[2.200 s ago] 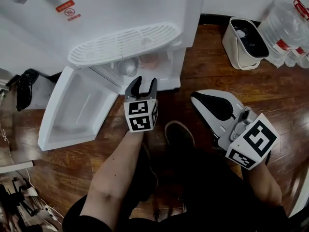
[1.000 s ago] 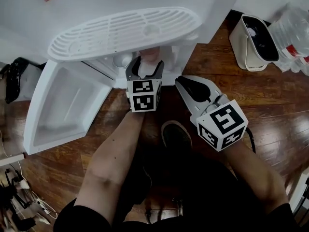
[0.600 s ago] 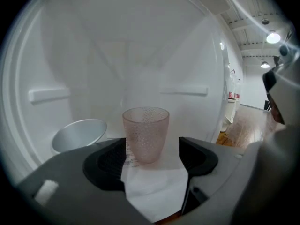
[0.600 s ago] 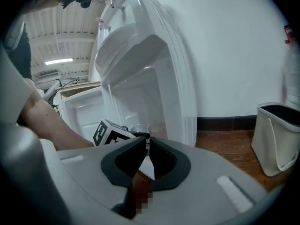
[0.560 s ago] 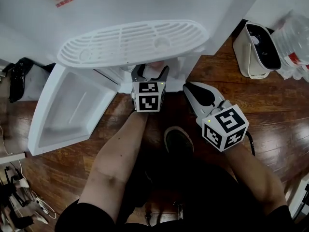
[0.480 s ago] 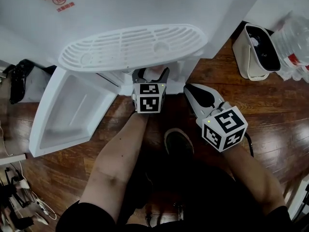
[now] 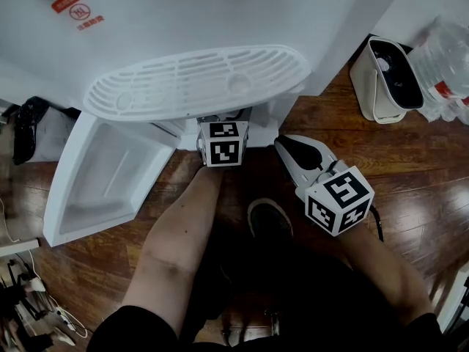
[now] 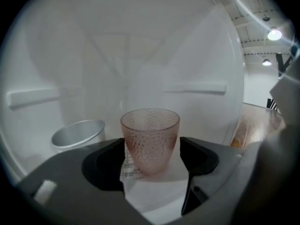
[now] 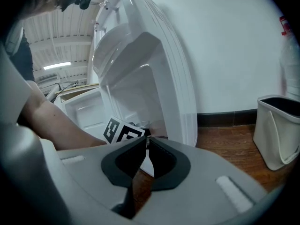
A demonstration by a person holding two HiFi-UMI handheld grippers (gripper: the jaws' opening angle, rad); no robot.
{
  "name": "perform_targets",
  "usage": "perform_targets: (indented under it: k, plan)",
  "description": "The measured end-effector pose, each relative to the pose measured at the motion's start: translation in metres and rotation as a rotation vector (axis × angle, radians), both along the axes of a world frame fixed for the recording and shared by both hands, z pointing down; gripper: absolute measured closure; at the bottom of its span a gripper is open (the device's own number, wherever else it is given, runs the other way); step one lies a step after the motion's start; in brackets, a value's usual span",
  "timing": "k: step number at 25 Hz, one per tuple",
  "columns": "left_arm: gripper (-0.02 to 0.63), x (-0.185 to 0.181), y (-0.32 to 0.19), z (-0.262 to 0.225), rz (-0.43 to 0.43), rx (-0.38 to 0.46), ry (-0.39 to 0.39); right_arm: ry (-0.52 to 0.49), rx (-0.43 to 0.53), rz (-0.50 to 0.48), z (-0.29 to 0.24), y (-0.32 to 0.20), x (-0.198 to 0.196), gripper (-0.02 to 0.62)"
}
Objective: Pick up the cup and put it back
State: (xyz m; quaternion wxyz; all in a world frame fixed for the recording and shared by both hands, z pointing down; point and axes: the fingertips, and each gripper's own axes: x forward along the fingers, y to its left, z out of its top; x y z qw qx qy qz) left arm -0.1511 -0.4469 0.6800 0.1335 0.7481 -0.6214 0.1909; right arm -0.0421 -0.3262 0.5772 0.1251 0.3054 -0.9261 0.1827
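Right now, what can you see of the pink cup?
The pink cup is translucent, glass-like, dotted, tapering to its base. It stands upright and looks empty on a white surface inside the cabinet, between the left gripper's jaws, which have just been opening and do not press it.

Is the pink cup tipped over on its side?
No, the pink cup stands upright with its open mouth facing up, beside a metal cup.
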Motion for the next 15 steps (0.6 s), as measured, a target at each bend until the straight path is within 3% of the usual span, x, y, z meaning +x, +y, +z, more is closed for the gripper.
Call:
perform_targets:
  k: [7, 15]
  plan:
    - [0.255, -0.0039, -0.0039, 0.0026, -0.026, -0.001, 0.004, -0.005, -0.003, 0.010, -0.0010, 0.0010, 0.0061, 0.574]
    - [0.262, 0.0059, -0.0008, 0.0028, 0.017, 0.010, -0.036, -0.024, -0.002, 0.008, -0.0054, 0.0028, 0.0072, 0.574]
